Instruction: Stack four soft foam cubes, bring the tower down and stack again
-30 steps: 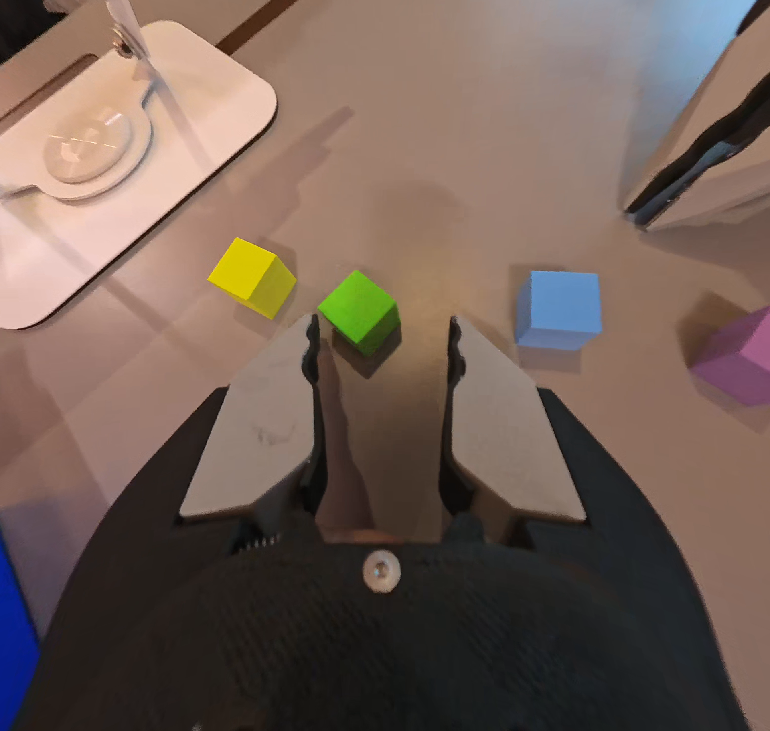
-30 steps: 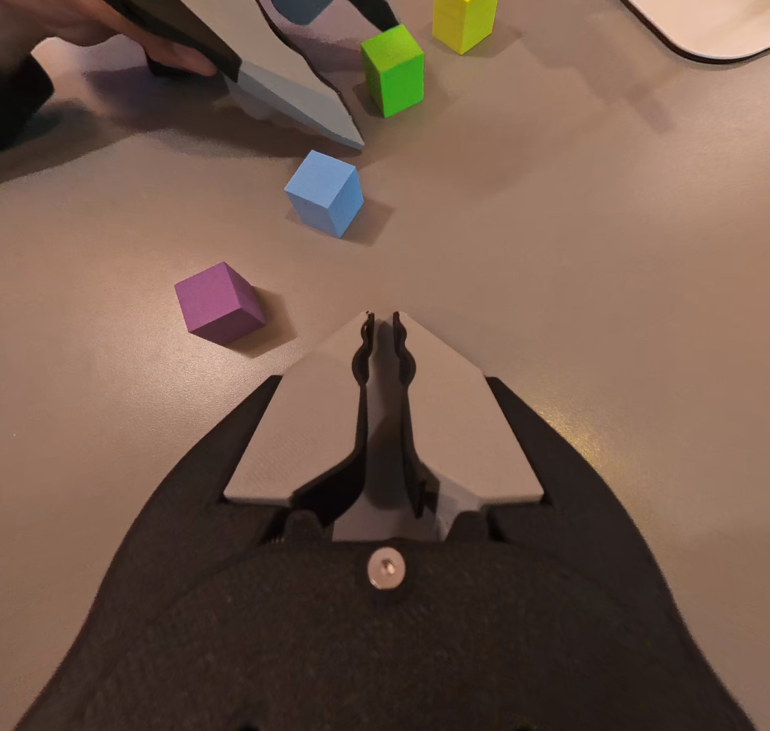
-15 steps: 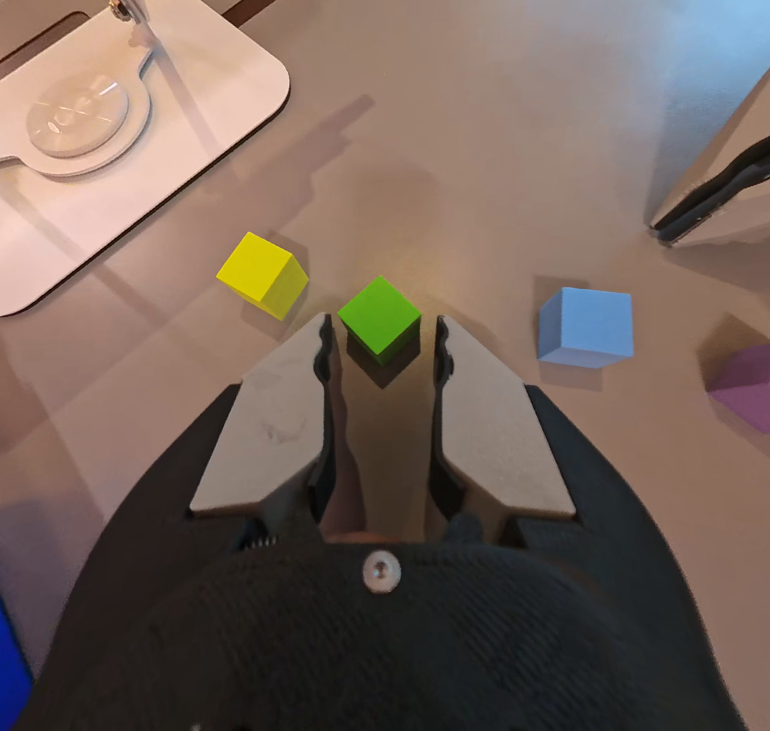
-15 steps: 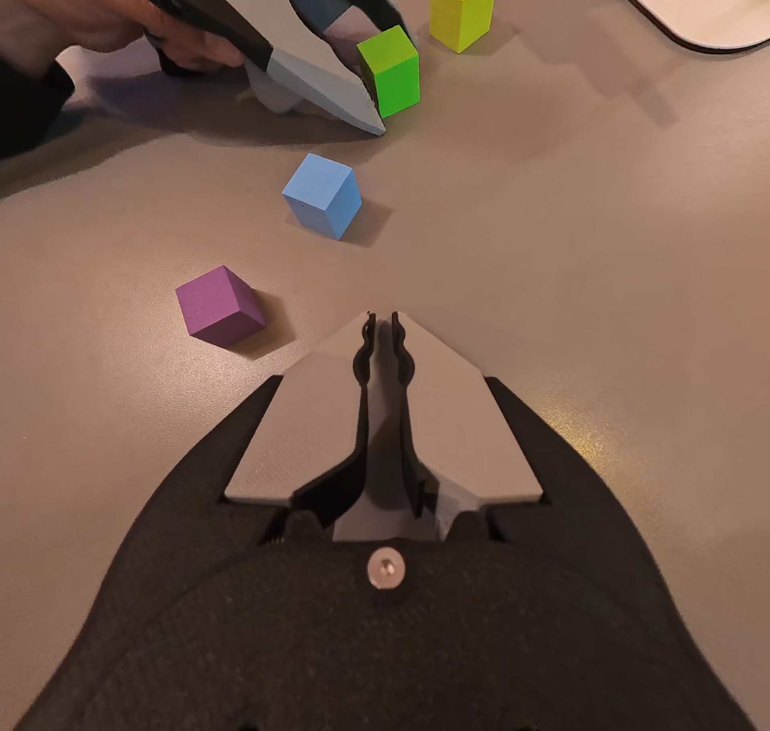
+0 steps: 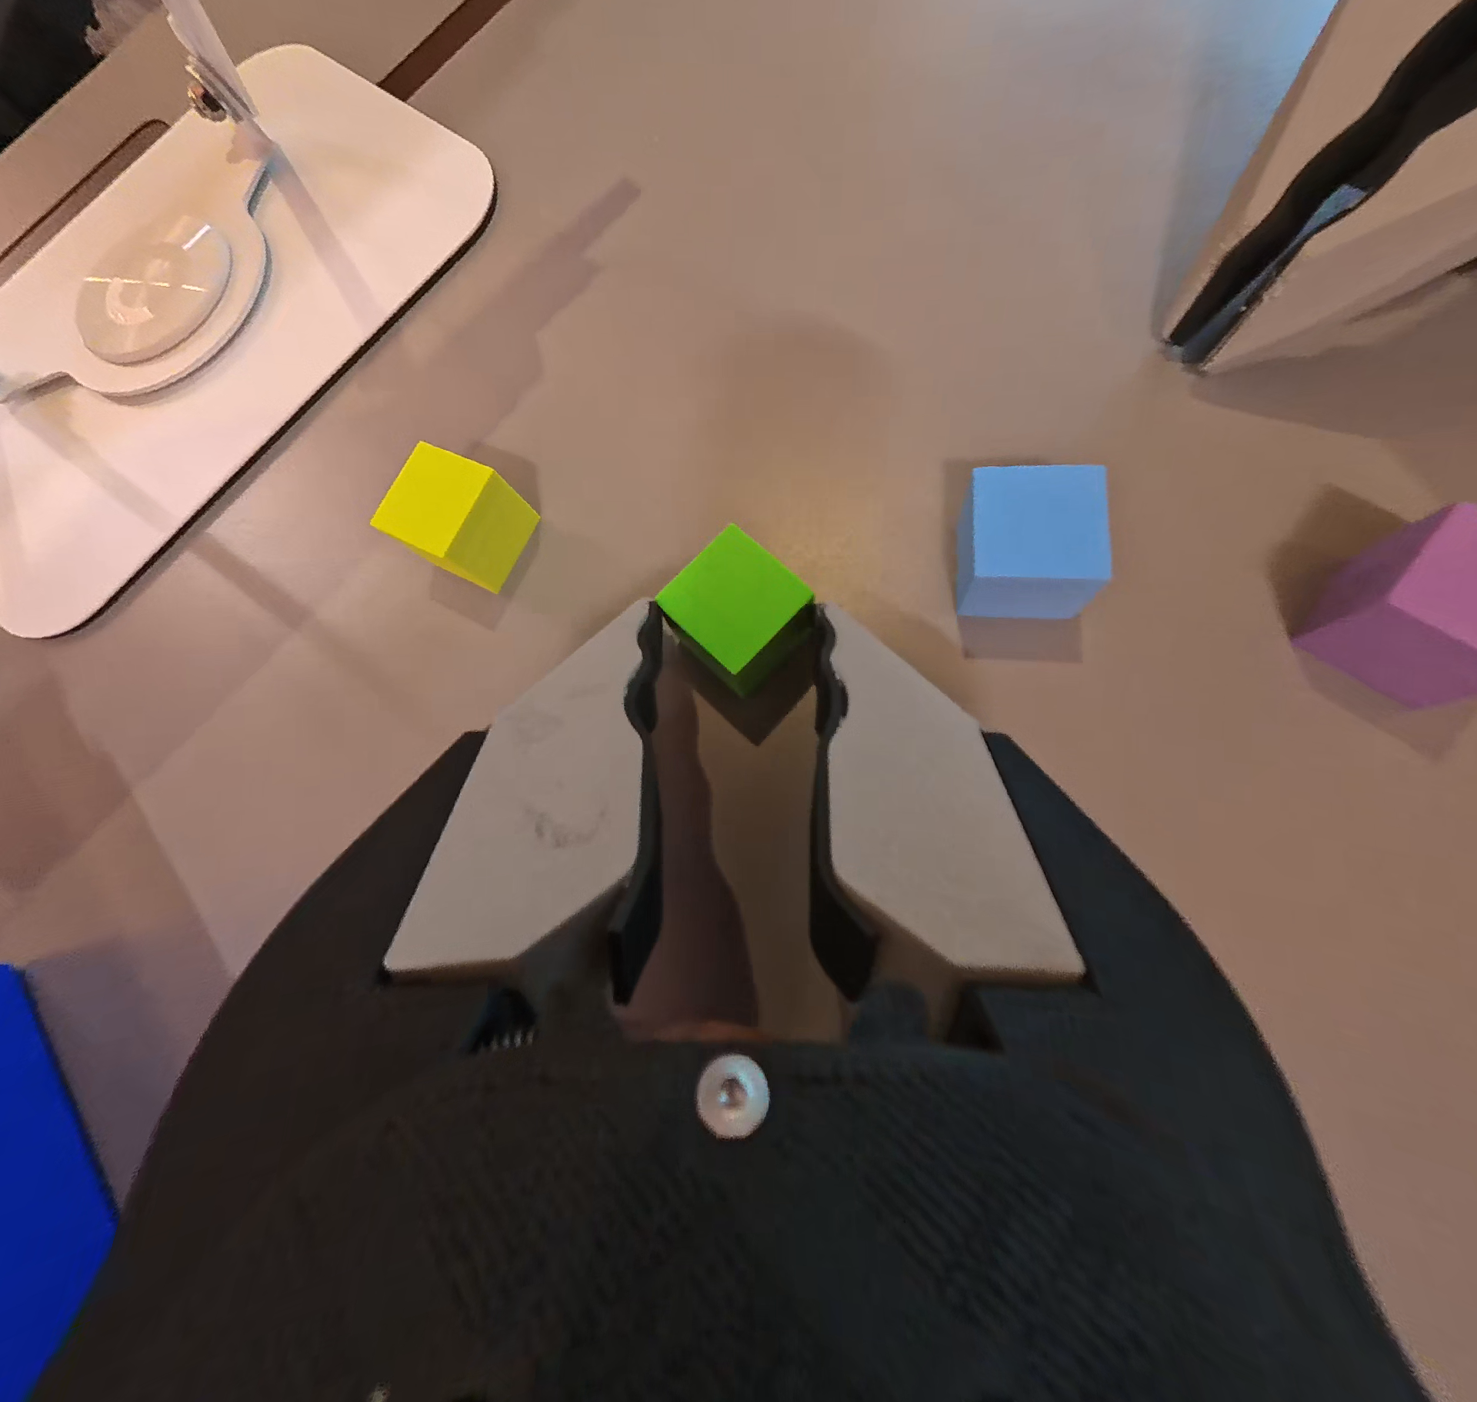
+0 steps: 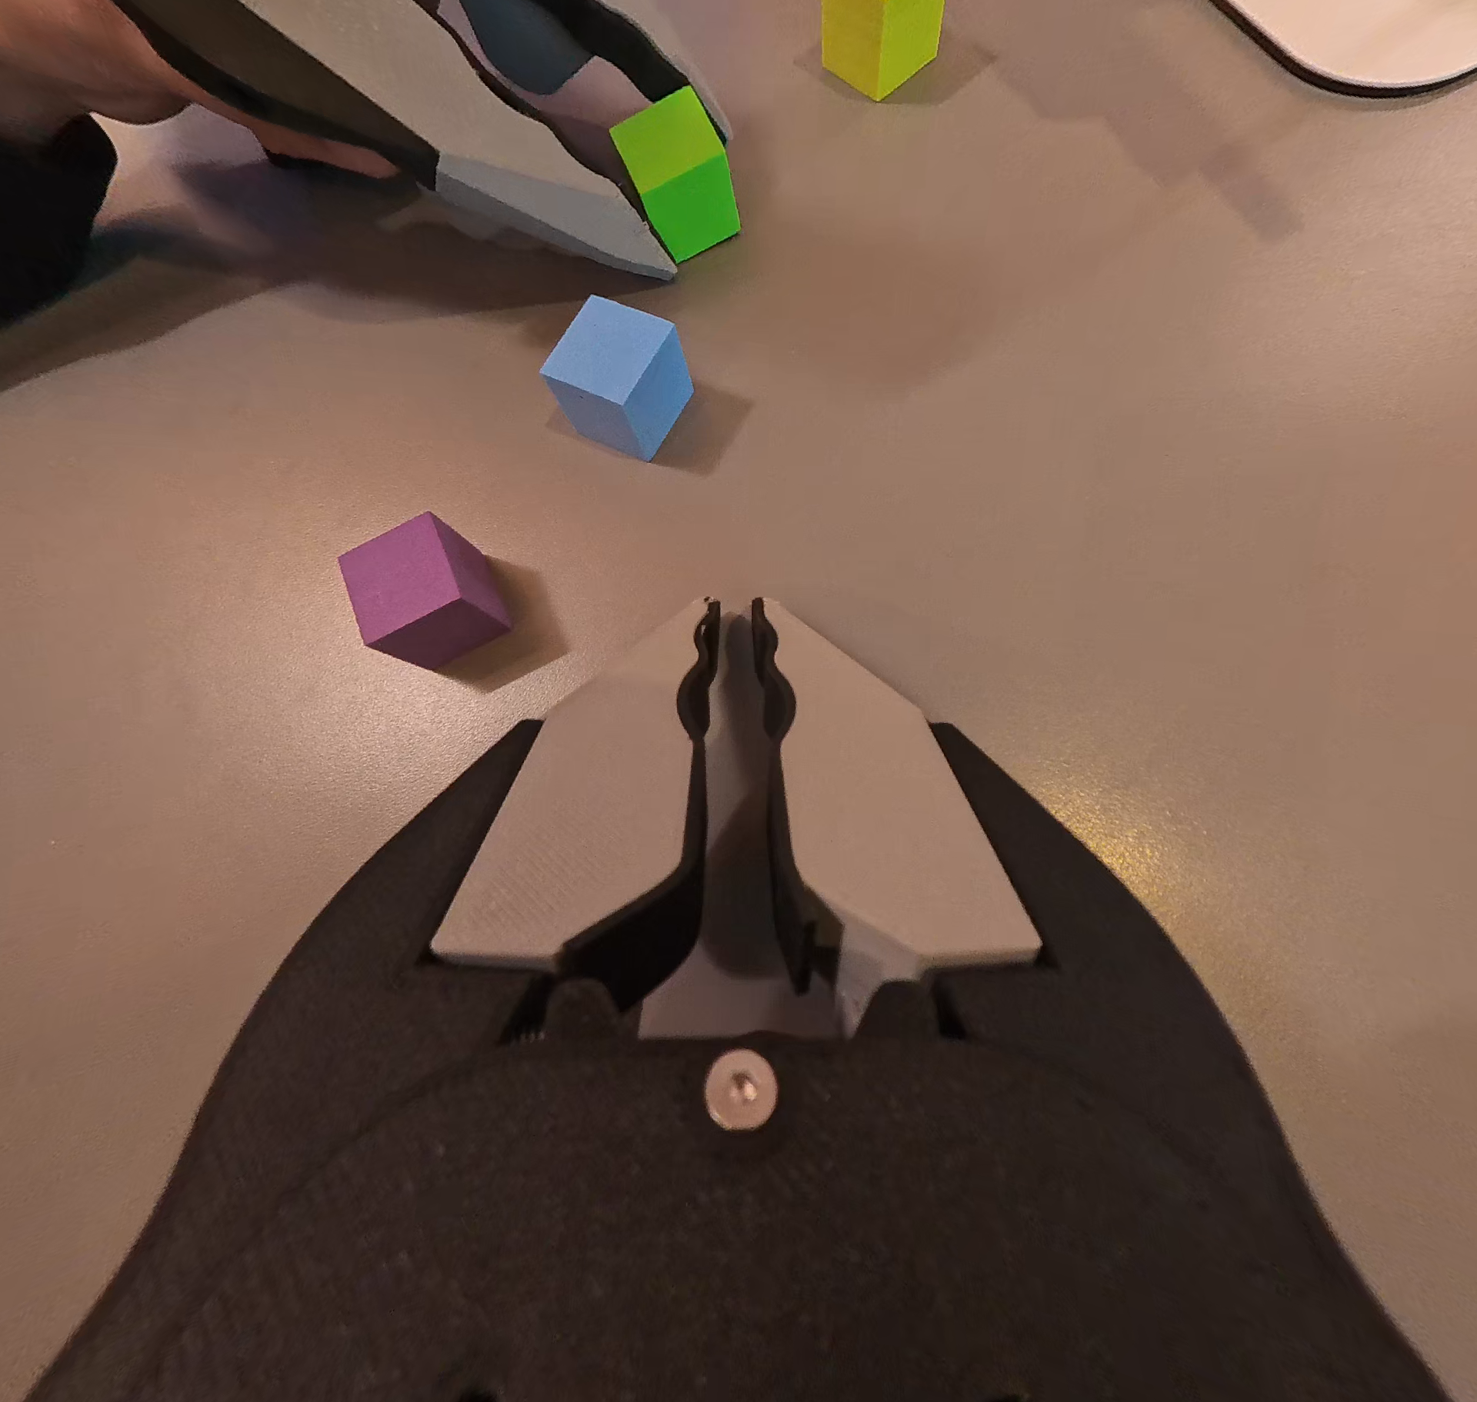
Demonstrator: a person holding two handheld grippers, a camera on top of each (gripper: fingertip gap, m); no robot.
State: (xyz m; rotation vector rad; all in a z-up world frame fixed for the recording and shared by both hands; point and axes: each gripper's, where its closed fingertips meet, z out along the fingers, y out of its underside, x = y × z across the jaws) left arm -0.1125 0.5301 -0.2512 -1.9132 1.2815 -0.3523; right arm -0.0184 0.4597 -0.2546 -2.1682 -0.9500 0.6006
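Four foam cubes lie apart on the brown table. My left gripper (image 5: 735, 622) is shut on the green cube (image 5: 731, 596), its fingertips pressing two opposite corners; the right wrist view shows the green cube (image 6: 679, 173) held slightly tilted between those fingers. The yellow cube (image 5: 451, 513) lies to its left. The light blue cube (image 5: 1035, 537) and the purple cube (image 5: 1399, 620) lie to its right. My right gripper (image 6: 735, 604) is shut and empty, hovering just right of the purple cube (image 6: 420, 588), with the light blue cube (image 6: 615, 373) and the yellow cube (image 6: 883, 9) farther ahead.
A white stand base (image 5: 240, 309) with a clear rod sits at the far left. A dark blue object (image 5: 40, 1164) is at the lower left edge. A person's hand (image 6: 80, 45) holds the left gripper. The right gripper's fingers (image 5: 1311, 261) reach in at the upper right. My hands' fingertips stand some 12 cm from each other. From my left tips it is roughly 20 cm to the dark blue object (image 5: 40, 1164); from my right, 35 cm.
My left gripper has moved forward around the green cube and closed on it. The cube now sits tilted between its fingertips. The right gripper has stayed where it was.
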